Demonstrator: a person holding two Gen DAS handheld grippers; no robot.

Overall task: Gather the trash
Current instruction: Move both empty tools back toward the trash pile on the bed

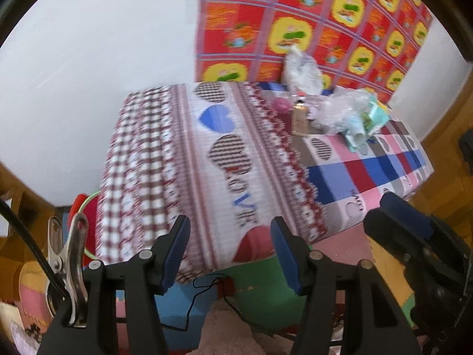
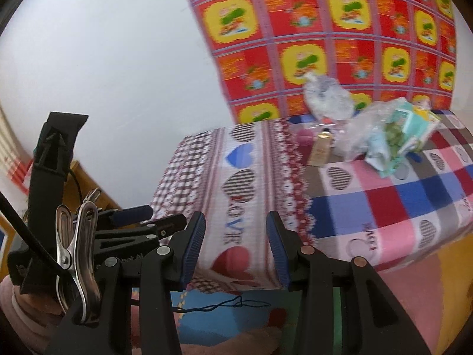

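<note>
Closest in, both claws are empty: the left gripper [image 1: 230,254] has its blue-padded jaws spread fairly wide with nothing between them, and the right gripper [image 2: 233,248] sits a bit narrower, also gripping nothing. Each one has a metal clip [image 1: 69,263] clamped at its left side. Under them there's a colourful foam play mat [image 1: 260,278] with a thin black wire [image 2: 224,304] lying on it. Past that is a low table draped in a patchwork heart cloth [image 1: 224,153]. The trash is way at the far end of the table: a crumpled clear plastic bag [image 2: 328,97], a mint-green wrapper pile [image 2: 396,136] and a small tan tube [image 2: 320,151], all well apart from both grippers. Behind it hangs a red and yellow cartoon sheet [image 2: 325,29] on the white wall [image 1: 103,74]. Everything's kinda blurry.
</note>
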